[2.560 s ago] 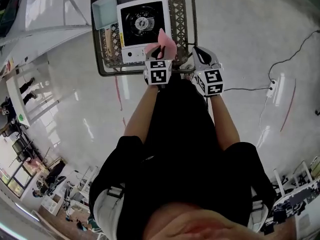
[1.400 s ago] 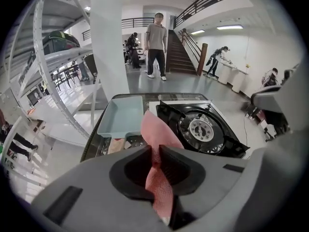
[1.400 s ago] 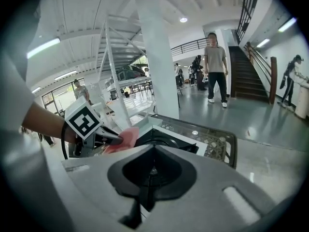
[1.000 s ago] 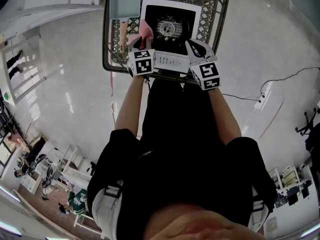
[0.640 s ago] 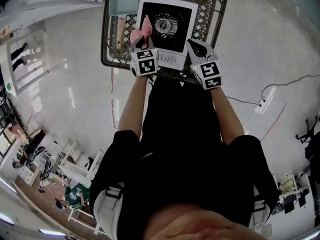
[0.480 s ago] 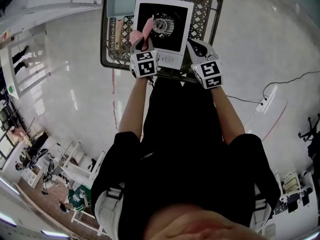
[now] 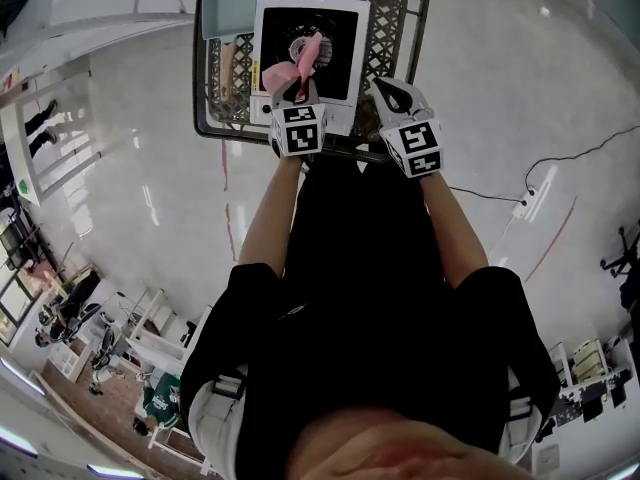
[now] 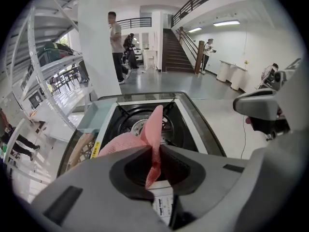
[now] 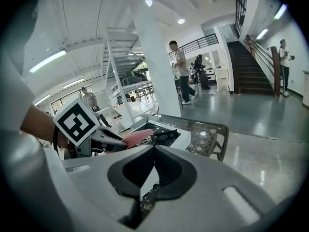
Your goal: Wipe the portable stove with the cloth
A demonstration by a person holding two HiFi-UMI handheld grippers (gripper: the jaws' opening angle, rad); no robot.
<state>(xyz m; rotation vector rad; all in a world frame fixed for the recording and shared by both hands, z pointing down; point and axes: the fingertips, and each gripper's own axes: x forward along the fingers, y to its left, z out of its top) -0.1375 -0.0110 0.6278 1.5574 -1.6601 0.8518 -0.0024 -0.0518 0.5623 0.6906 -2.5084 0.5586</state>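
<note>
– Now, the portable stove sits top centre in the head view, white frame and black top, on the wire-mesh table.
– And the cloth?
– Pink, bunched, over the burner's lower left and pinched tight in the left tool. The left gripper view confirms it: jaws clamped on the fabric, one flap standing up.
– Touching the stove?
– Can't tell from these angles.
– Right tool?
– Just right of the stove's near edge, jaws pressed together on nothing.
– Progress?
– Early, I'd say. The cloth is in position, but the black top and white frame look left to cover.
– Pale blue tray upper left, just beside the stove.
</note>
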